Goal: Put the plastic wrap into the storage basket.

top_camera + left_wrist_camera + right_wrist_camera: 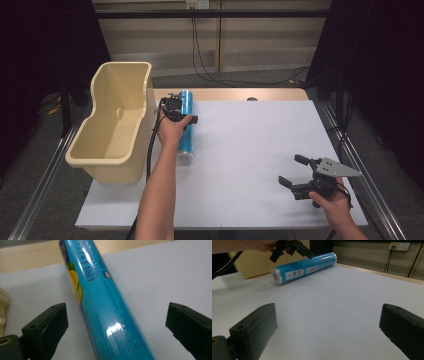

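Blue roll (pixel 185 131) ×1 | beige bin (pixel 112 120) ×1 | grippers ×2, both jaws wide

One blue roll (pixel 186 127), one cream bin (pixel 112 122), two grippers (pixel 176 111) (pixel 299 172)

Both of the person's forearms are bare, no sleeves reaching them. The left gripper (pixel 176 111) is a black, blocky tool with a thick black cable (pixel 151 145) trailing from it. The right gripper (pixel 294 170) is black too, topped by a grey three-cornered plate (pixel 337 168) with small dark holes in it. Up close in each gripper view, the jaws are matte black wedges with flat inner faces, each with a small round hole near its upper edge
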### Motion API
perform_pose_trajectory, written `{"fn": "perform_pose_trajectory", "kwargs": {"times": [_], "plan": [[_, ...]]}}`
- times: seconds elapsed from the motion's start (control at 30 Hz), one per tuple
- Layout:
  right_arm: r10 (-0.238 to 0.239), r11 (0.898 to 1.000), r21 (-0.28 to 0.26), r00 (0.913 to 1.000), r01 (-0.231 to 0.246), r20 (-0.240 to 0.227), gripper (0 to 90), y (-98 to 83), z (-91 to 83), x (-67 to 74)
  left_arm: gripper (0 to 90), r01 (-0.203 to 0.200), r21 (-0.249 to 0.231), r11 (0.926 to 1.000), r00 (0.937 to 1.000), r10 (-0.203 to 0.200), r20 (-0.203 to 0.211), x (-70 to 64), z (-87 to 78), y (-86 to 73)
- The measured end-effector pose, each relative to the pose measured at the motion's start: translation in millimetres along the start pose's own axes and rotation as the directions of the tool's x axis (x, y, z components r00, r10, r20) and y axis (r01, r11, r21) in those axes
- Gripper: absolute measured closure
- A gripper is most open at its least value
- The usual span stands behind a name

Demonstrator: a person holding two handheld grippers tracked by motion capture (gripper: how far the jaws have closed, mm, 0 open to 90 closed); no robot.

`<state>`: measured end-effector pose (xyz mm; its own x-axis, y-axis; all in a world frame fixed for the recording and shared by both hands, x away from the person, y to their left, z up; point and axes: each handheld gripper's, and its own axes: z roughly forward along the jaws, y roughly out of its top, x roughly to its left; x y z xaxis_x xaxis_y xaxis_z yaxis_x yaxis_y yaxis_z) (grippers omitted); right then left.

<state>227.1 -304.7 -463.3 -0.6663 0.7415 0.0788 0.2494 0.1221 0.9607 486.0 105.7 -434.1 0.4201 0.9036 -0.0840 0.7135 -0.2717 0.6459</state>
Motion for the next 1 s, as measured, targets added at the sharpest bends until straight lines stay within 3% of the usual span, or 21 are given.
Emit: {"fn": "perform_pose_trajectory", "kwargs": {"times": [0.07, 0.1, 0.13, 0.2, 0.23, 0.33, 0.47, 0.77, 0.9, 0.93, 0.97, 1.0], "plan": [[0.005, 1.0, 0.0, 1.0, -0.005, -0.006, 1.3, -0.2, 0.2, -0.1, 0.3, 0.036, 0.088, 0.9954, 0.9991, -0.038, 0.02, 2.2, 5.5, 5.2], [0.005, 1.0, -0.001, 1.0, -0.005, -0.008, 1.3, -0.2, 0.2, 0.0, 0.0, 0.036, 0.088, 0.9954, 0.9991, -0.038, 0.02, 2.2, 5.5, 5.2], [0.005, 1.0, -0.001, 0.9999, -0.005, -0.009, 1.3, -0.1, 0.2, 0.0, 0.0, 0.051, 0.147, 0.9878, 0.9987, -0.052, 0.003, 1.9, 9.4, 8.0], [0.007, 1.0, -0.002, 0.9999, -0.007, -0.012, 1.3, 0.0, 0.1, -0.1, 0.0, 0.056, 0.171, 0.9836, 0.9984, -0.055, -0.016, 0.7, 11.5, 9.5], [0.008, 1.0, -0.004, 0.9999, -0.008, -0.014, 1.4, 0.1, -0.1, -0.2, 0.0, 0.051, 0.177, 0.9828, 0.9987, -0.051, -0.006, 0.4, 11.9, 10.0], [0.012, 1.0, -0.003, 0.9998, -0.012, -0.018, 1.6, 0.1, -0.1, -0.4, 3.0, 0.051, 0.179, 0.9826, 0.9983, -0.046, -0.035, -2.9, 15.4, 11.1], [0.01, 1.0, -0.004, 0.9997, -0.01, -0.021, 1.6, 0.3, 0.1, -0.4, 12.5, 0.044, 0.146, 0.9883, 0.9946, -0.029, -0.1, -8.6, 17.5, 13.3], [0.012, 1.0, -0.011, 0.9996, -0.012, -0.025, 1.6, 0.9, 0.0, -1.1, 23.0, 0.064, 0.229, 0.9712, 0.9916, -0.036, -0.124, -9.7, 28.9, 13.2], [0.012, 1.0, -0.012, 0.9996, -0.012, -0.024, 1.6, 1.1, -0.1, -1.3, 23.4, 0.083, 0.23, 0.9695, 0.9906, -0.055, -0.125, -10.2, 31.1, 13.1], [0.012, 1.0, -0.012, 0.9996, -0.012, -0.025, 1.6, 1.1, 0.0, -1.4, 24.0, 0.115, 0.243, 0.9631, 0.988, -0.086, -0.128, -10.8, 32.1, 12.9], [0.012, 1.0, -0.012, 0.9996, -0.012, -0.025, 1.6, 1.1, 0.0, -1.4, 24.9, 0.115, 0.243, 0.9631, 0.988, -0.086, -0.128, -10.8, 32.1, 12.9], [0.012, 1.0, -0.011, 0.9996, -0.013, -0.027, 1.6, 1.2, 0.0, -1.3, 24.9, 0.143, 0.254, 0.9565, 0.9852, -0.113, -0.128, -10.8, 32.8, 12.9]]}}
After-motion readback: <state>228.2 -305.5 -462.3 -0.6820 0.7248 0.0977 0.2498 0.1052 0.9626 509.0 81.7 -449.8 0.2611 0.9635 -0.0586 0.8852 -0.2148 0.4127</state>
